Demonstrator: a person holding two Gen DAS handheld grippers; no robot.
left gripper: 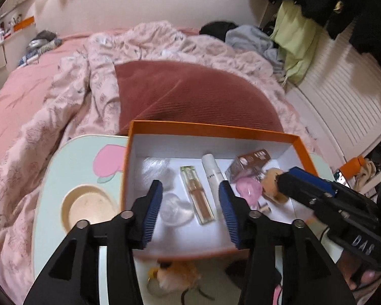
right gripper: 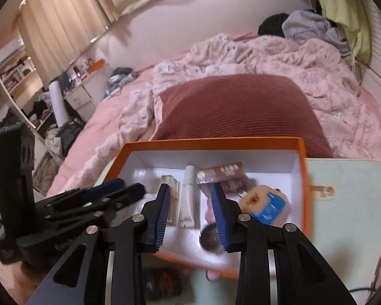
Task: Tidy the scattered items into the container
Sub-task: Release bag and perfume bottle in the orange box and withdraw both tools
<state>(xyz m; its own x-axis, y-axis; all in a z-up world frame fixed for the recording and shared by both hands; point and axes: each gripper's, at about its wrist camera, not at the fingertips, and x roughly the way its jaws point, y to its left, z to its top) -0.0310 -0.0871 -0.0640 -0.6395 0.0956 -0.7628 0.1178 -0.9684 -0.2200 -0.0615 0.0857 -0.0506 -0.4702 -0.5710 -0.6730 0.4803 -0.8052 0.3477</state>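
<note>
An orange box (left gripper: 210, 128) with a white inside stands on a pale green lap table (left gripper: 50, 178). In it lie clear plastic wrap (left gripper: 155, 170), a lip gloss tube (left gripper: 196, 195), a white tube (left gripper: 213, 175), a brown packet (left gripper: 251, 162), a pink piece (left gripper: 249, 190) and a tan plush toy (left gripper: 271, 183). My left gripper (left gripper: 190, 211) hovers open over the box's near half, nothing between its pads. My right gripper (right gripper: 191, 216) is open above the box (right gripper: 216, 142); the tan-and-blue toy (right gripper: 264, 203) sits just outside its right finger. A fluffy orange keychain (left gripper: 175, 277) lies in front of the box.
The table has a round cup recess (left gripper: 89, 208) at its left and sits on a bed with a pink quilt (left gripper: 63, 101) and a dark red cushion (left gripper: 190, 94). Clothes (left gripper: 254, 38) are piled at the headboard. The left gripper (right gripper: 109, 190) reaches in beside the right one.
</note>
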